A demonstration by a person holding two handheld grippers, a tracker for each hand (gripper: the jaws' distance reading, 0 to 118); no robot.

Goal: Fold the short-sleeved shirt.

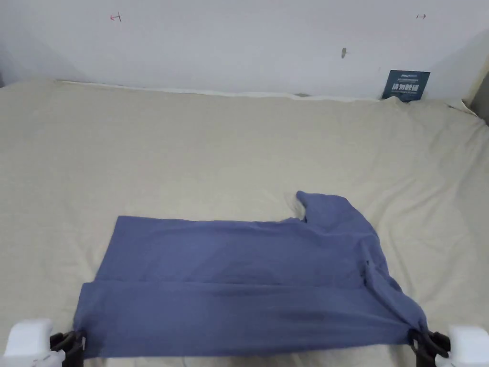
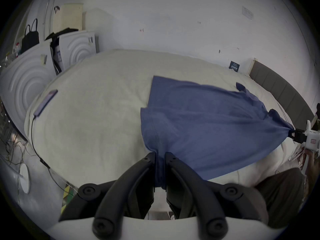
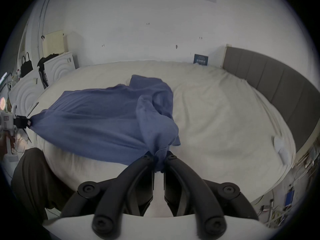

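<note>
We see the left gripper (image 2: 159, 157) with its jaws drawn narrow, both pressing a bunched corner of the blue shirt (image 1: 239, 282) between them. The right gripper (image 3: 159, 154) is likewise nearly closed, and a gathered wad of the same cloth sits pinched between its jaws. In the head view we find the two grippers at the near corners of the shirt, the left gripper (image 1: 76, 345) at the lower left and the right gripper (image 1: 420, 340) at the lower right, with the near edge stretched between them. The shirt lies spread on the cream bed sheet (image 1: 229, 148), its near part doubled over so a fold line runs across it, and one sleeve (image 1: 324, 208) sticks up toward the wall on the right. The near edge of the shirt reaches the near edge of the bed. Beyond the shirt we have a broad bare stretch of sheet up to the white wall (image 1: 239, 43), where a small dark card (image 1: 406, 85) leans. A grey padded headboard (image 3: 277, 81) borders the bed on the right.
</note>
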